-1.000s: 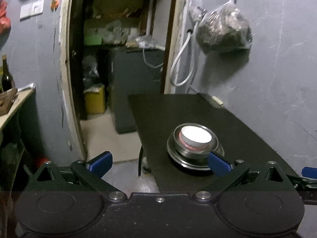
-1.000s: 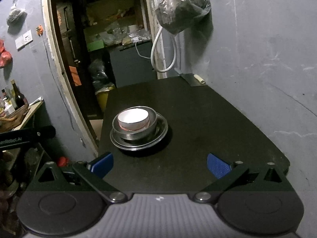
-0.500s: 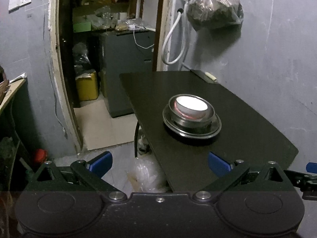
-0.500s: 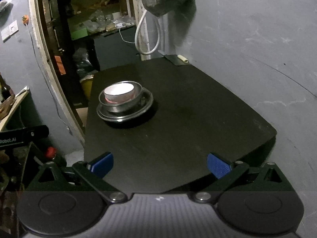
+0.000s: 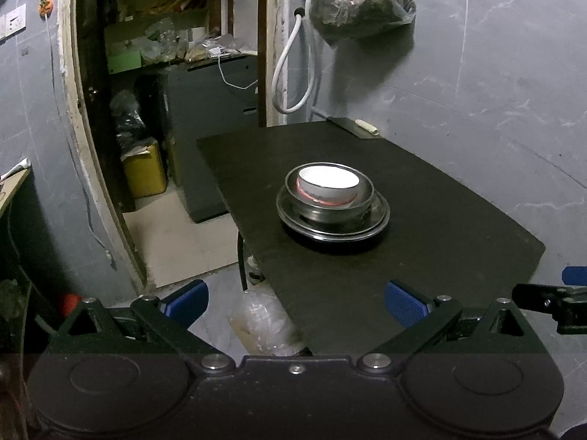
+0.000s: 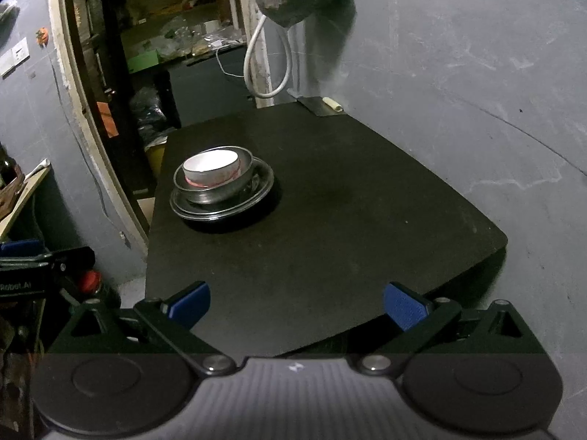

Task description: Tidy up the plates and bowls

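Since the black table [image 5: 422,256] carries only one nested stack, we judge the sorting all but done. The steel plate [image 5: 379,220] sits toward the table's left side, the steel bowl [image 5: 365,194] in it, the white bowl [image 5: 328,179] innermost. Our left gripper [image 5: 295,299] and right gripper [image 6: 297,299] hang spread and empty (well short of the stack), so next we need only check the stack sits true.

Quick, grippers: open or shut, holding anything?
Left gripper: open, holding nothing.
Right gripper: open, holding nothing.
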Demonstrator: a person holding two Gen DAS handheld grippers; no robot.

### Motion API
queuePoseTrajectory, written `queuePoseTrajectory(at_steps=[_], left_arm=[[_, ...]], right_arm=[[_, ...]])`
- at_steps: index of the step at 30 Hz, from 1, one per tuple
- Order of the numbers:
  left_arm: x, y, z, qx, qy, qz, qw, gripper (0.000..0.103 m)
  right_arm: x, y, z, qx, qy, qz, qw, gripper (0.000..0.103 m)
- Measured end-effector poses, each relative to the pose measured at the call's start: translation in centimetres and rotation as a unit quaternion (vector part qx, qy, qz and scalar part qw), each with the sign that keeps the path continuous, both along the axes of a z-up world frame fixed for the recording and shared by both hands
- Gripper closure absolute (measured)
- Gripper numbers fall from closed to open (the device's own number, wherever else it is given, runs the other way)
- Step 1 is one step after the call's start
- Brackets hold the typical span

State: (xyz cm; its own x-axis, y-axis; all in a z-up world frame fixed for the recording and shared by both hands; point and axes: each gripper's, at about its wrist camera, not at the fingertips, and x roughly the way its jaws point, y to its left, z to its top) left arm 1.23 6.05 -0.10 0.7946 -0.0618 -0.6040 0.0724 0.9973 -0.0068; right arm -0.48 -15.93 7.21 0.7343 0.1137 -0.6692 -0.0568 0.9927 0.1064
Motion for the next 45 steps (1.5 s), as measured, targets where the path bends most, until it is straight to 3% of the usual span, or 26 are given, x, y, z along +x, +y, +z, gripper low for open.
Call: queuePoseTrajectory(at_steps=[9, 45], left_arm=[[0.4, 0.1, -0.3, 0.014, 0.018, 0.016, 0.9996, 0.001], [0.2, 0.3, -0.5, 0.017, 0.02, 0.018, 0.9995, 0.001]], right_arm=[[1.0, 0.5, -0.1, -0.004, 0.005, 0.023, 1.0, 0.0], [1.2, 0.8, -0.4, -0.007, 0.013, 0.026, 1.0, 0.0]])
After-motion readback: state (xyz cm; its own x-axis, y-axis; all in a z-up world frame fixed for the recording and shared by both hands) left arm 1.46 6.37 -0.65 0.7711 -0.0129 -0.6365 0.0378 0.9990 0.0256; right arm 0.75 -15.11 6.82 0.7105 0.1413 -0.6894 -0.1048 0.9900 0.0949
